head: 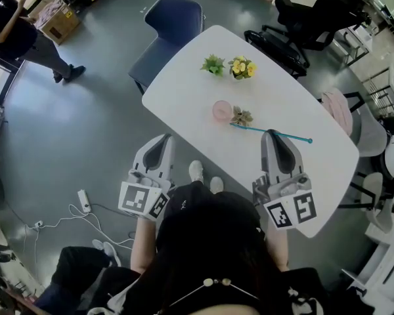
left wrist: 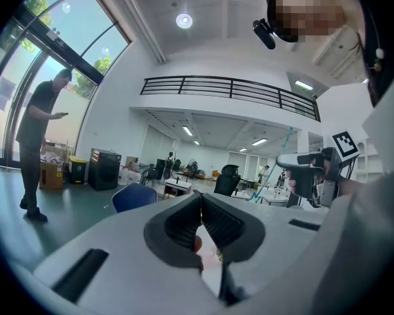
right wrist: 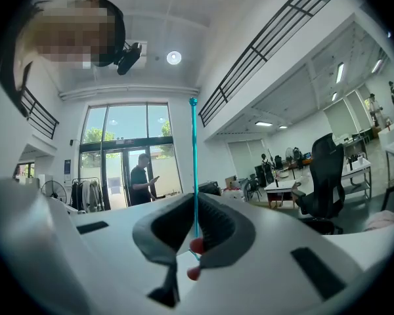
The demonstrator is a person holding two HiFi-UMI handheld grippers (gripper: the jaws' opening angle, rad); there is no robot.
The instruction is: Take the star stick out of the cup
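My right gripper [head: 270, 132] is shut on a thin teal stick [head: 290, 137] that lies level above the white table [head: 190, 77]. The stick's left end reaches a small brown-green star-like piece [head: 241, 116] just right of the pink cup [head: 221, 110], outside it. A small ball caps its right end. In the right gripper view the stick [right wrist: 194, 163] rises straight up from the shut jaws of the right gripper [right wrist: 194, 205]. My left gripper [head: 163, 138] hovers shut and empty at the table's near edge, left of the cup. The left gripper view shows its jaws pressed together.
Two small potted plants, one green [head: 213, 64] and one with yellow flowers [head: 241, 67], stand further back on the table. A blue chair [head: 167, 31] sits at the far side and black office chairs [head: 315, 18] at the back right. A person [head: 13, 31] stands at far left.
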